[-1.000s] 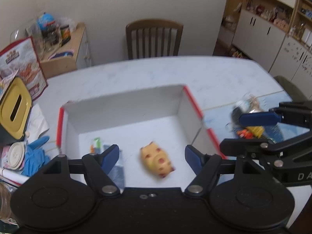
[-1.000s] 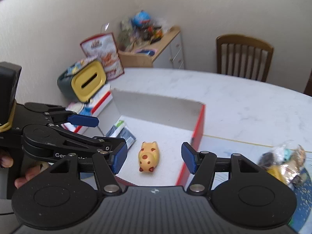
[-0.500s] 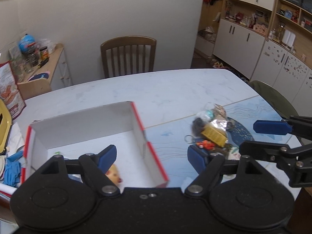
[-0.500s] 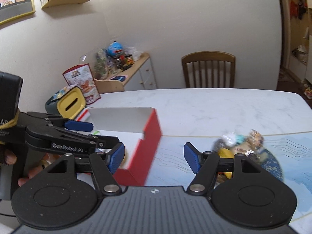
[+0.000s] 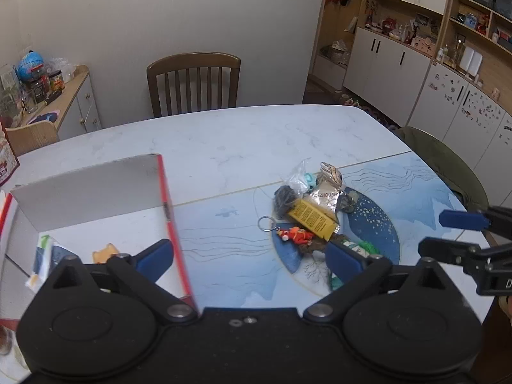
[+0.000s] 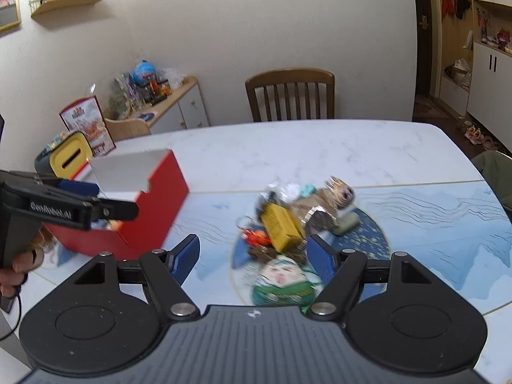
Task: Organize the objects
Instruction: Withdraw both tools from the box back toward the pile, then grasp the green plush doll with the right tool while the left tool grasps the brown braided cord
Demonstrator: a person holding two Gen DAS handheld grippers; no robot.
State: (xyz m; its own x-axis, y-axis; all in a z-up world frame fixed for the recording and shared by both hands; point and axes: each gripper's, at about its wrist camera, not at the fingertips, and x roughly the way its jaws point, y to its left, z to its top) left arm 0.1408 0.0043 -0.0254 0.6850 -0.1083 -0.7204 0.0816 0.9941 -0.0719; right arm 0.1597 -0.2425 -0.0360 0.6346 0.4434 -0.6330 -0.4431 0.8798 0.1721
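Note:
A red-edged white box (image 5: 92, 185) (image 6: 153, 198) stands on the table's left; inside it lie a yellow pig toy (image 5: 104, 251) and a blue-green packet (image 5: 44, 256). A pile sits on the blue mat: a yellow packet (image 5: 312, 219) (image 6: 281, 224), a silver foil pouch (image 5: 324, 196), an orange keychain figure (image 5: 294, 235) (image 6: 257, 236) and a green-and-white doll (image 6: 283, 283). My left gripper (image 5: 249, 257) is open, hovering between the box's right wall and the pile. My right gripper (image 6: 252, 260) is open just in front of the doll, nothing between its fingers.
A wooden chair (image 5: 193, 84) stands at the far side of the marble table (image 5: 240, 140). A yellow-lidded container (image 6: 68, 156) and a snack bag (image 6: 88, 124) sit left of the box. A sideboard (image 5: 60, 102) with jars lines the left wall; cabinets (image 5: 416, 73) stand right.
Both grippers swung right, away from the box interior and toward the pile on the blue mat. The pig toy stays in the box. Both remain open.

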